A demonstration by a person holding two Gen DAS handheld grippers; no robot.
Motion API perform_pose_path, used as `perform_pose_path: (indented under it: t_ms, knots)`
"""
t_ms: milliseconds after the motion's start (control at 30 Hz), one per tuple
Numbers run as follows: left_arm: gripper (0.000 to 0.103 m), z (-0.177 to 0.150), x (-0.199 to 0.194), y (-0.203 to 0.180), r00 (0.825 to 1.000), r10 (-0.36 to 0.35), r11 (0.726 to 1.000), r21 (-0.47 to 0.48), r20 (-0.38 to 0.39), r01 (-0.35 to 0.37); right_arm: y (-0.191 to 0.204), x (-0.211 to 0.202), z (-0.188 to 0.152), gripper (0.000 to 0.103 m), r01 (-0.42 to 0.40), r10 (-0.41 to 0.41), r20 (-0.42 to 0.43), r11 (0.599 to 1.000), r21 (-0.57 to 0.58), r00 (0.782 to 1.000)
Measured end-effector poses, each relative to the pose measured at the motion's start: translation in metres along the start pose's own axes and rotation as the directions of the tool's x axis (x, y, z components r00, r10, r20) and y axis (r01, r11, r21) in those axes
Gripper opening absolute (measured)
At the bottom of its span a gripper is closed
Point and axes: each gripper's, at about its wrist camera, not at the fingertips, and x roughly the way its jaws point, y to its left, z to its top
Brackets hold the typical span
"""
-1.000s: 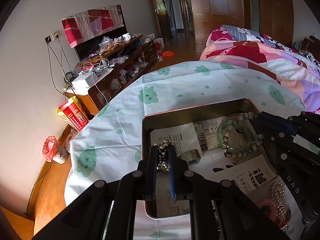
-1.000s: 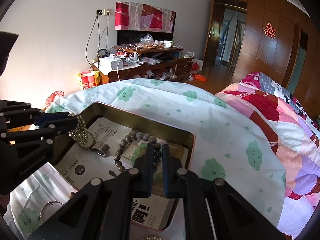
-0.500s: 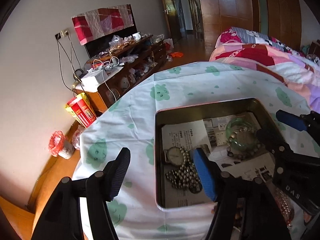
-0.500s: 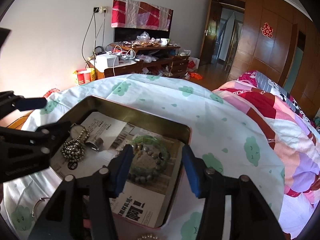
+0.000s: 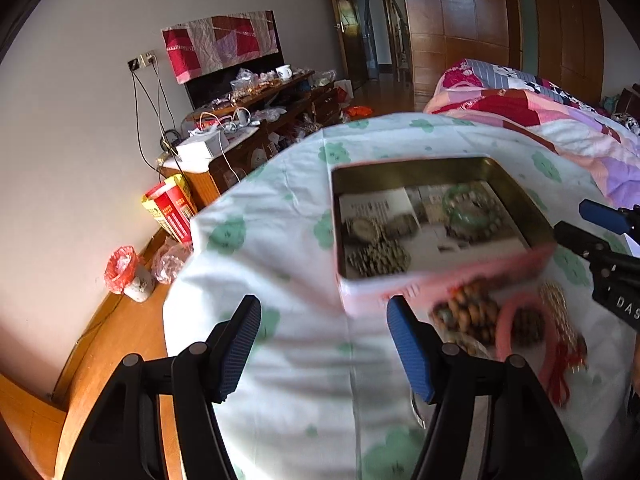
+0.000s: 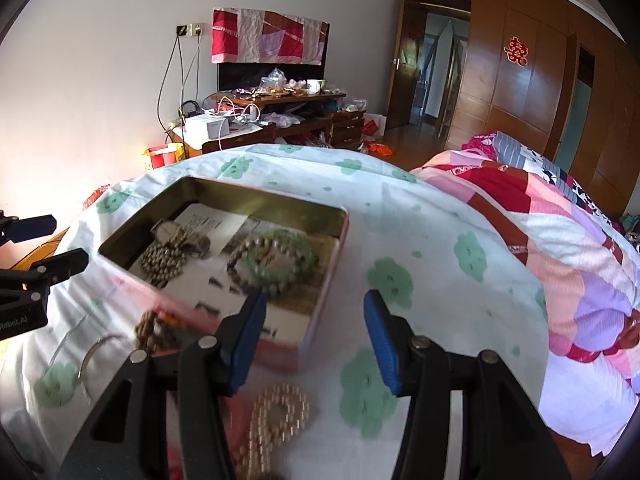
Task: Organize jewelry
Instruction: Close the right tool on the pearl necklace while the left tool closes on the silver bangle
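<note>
A pink tin (image 5: 372,294) lined with newspaper sits on the cloud-print cloth. Inside lie a watch with a metal bead strap (image 5: 376,256) and a green bangle ringed by a bead bracelet (image 5: 472,212). My left gripper (image 5: 320,320) hangs open over the cloth in front of the tin's near left corner, holding nothing. My right gripper (image 6: 314,304) is open too, above the tin's near right corner (image 6: 320,320), with the green bangle (image 6: 280,256) beyond its fingers. Loose in front of the tin are brown beads (image 5: 468,312), a pink bangle (image 5: 520,328) and a gold bead string (image 6: 280,412).
A thin silver ring (image 6: 92,356) lies on the cloth at the near left. The table's left edge (image 5: 180,280) drops to a wooden floor with a red-bagged bin (image 5: 124,268). A cluttered TV stand (image 6: 280,120) stands at the wall, and a quilted bed (image 6: 560,240) is on the right.
Both grippers were shut on jewelry over the tin, then opened and left the watch and the green bangle inside. Both have since pulled back toward the near side of the tin.
</note>
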Motion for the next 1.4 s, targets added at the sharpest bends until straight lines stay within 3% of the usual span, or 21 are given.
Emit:
perform_pose_path:
  t_ms: [367,1000,1100,1233,1400]
  knots:
    - [0.066,-0.032,0.004,-0.021,0.998,-0.023,0.999,0.023,-0.056,0.024,-0.024,-0.015,-0.044,0.053,0.042,-0.037,-0.073,0.997,0.066,0.997]
    - [0.068,-0.042,0.024,-0.027,0.996,0.001,0.998,0.058,-0.086,0.004,-0.001,0.002,-0.053,0.053,-0.022,0.025,-0.126,1.000,0.021,0.992]
    - [0.068,-0.042,0.026,-0.019,0.996,0.015,0.999,0.036,-0.089,-0.012,-0.007,0.005,-0.053,0.053,0.053,-0.052,-0.147,0.999,0.001,0.988]
    - [0.068,-0.042,0.026,-0.011,0.995,0.029,1.000,0.013,-0.092,-0.028,-0.028,0.008,-0.054,0.053,0.090,-0.077,-0.175,0.994,0.065,0.982]
    - [0.068,-0.044,0.025,-0.010,0.996,0.039,0.999,0.016,-0.085,-0.038,-0.018,-0.005,-0.047,0.053,0.010,-0.001,-0.123,0.997,0.077,0.992]
